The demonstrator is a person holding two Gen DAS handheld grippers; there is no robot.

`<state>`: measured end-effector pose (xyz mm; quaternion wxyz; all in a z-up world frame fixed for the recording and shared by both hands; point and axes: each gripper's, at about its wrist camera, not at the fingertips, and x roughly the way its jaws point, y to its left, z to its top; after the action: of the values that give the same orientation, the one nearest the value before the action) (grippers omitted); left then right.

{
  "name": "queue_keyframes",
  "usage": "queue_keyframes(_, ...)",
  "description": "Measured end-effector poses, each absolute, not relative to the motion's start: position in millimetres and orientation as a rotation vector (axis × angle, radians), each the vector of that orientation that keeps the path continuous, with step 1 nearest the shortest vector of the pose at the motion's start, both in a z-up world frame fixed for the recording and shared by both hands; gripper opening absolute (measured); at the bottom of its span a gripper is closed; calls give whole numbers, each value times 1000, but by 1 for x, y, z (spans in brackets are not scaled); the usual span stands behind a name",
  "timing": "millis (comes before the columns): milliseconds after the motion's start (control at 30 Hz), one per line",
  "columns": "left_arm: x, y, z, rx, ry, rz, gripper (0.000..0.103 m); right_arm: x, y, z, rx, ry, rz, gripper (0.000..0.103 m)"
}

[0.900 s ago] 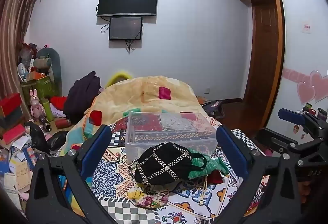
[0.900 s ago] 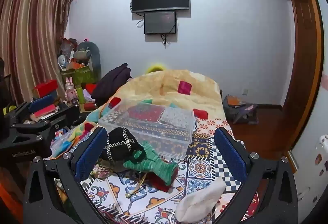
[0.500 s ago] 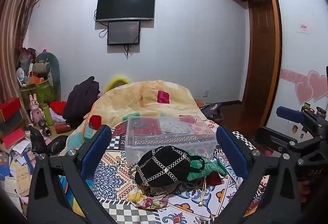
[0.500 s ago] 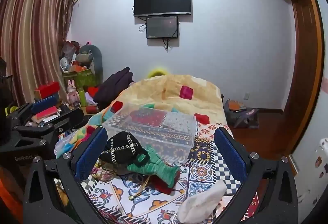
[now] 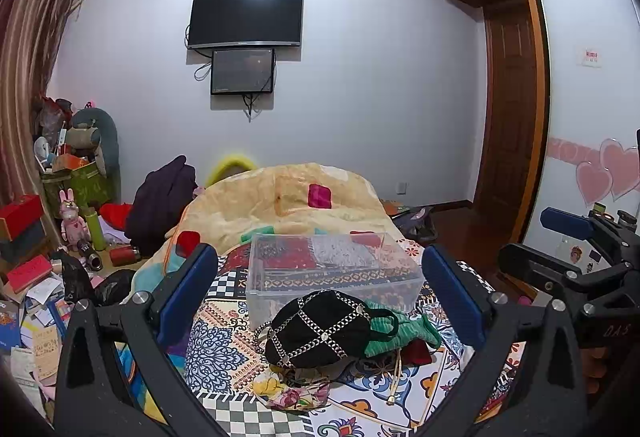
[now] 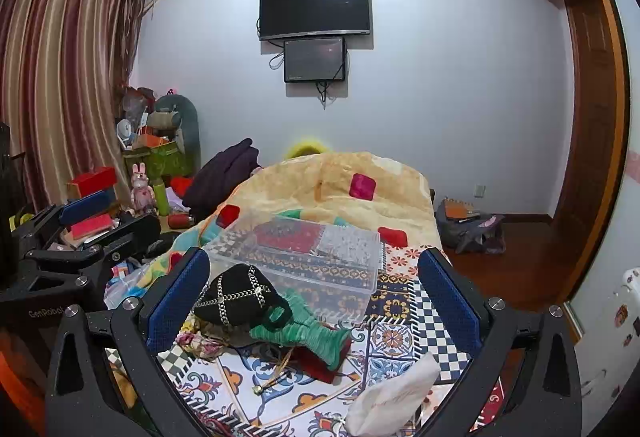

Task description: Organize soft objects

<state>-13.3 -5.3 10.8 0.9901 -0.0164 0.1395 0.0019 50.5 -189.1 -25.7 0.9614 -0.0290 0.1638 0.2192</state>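
Clear plastic forms the storage box (image 5: 334, 271) that sits on the patterned bedspread (image 5: 216, 353) of the bed, with nothing visibly inside it. Just in front of the box lies a heap of soft things: a black pouch crossed with silver chain (image 5: 318, 329) on top, a green knitted piece (image 5: 404, 331) touching its right side, a dark red cloth (image 6: 316, 363) partly under the green one, and a floral fabric (image 5: 290, 393) at the near edge. A white cloth (image 6: 394, 395) lies apart from the heap, close to the right tool. The left tool (image 5: 320, 301) hangs over the bed with its blue-padded jaws spread wide, gripping nothing, the heap framed between them. The right tool (image 6: 314, 301) is likewise released and empty, its jaws wide apart above the same heap. Behind the box, a yellow blanket (image 5: 288, 205) is bunched up.
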Motion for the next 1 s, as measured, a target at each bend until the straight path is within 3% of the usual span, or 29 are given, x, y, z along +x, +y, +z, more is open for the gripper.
queue_keyframes(1000, -19, -6, 15, -29, 264, -2, 103, 45, -191, -26, -41, 300, 449, 103)
